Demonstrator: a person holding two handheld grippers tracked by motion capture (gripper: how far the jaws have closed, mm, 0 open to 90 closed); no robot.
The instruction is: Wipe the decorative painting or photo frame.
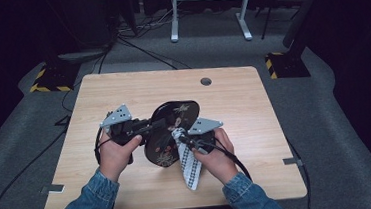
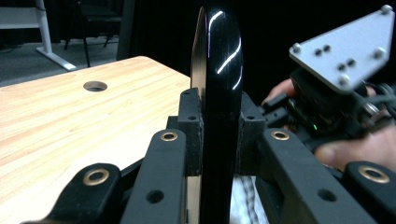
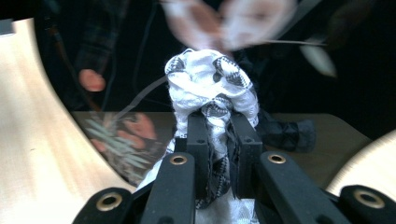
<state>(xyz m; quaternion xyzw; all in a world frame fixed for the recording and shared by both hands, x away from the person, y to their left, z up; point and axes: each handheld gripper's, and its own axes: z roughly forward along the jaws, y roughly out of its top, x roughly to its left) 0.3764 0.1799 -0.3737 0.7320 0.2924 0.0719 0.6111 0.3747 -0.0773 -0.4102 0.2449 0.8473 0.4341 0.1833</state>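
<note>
Wooden table (image 1: 122, 94) bare around plate (image 1: 163, 136), cloth (image 1: 189, 167).

Bare wooden table (image 1: 122, 89), round hole (image 1: 206, 81)

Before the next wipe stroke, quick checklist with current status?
1. Left claw shut on the black lacquered plate edge: ok.
2. Plate held on edge above the wooden table: ok.
3. Right claw shut on the white patterned cloth: ok.
4. Cloth bunched ahead of the claw, facing the plate's painted face: ok.
5. Cloth touching the plate: cannot tell.
6. Cloth tail hanging free below the right hand: ok.
</note>
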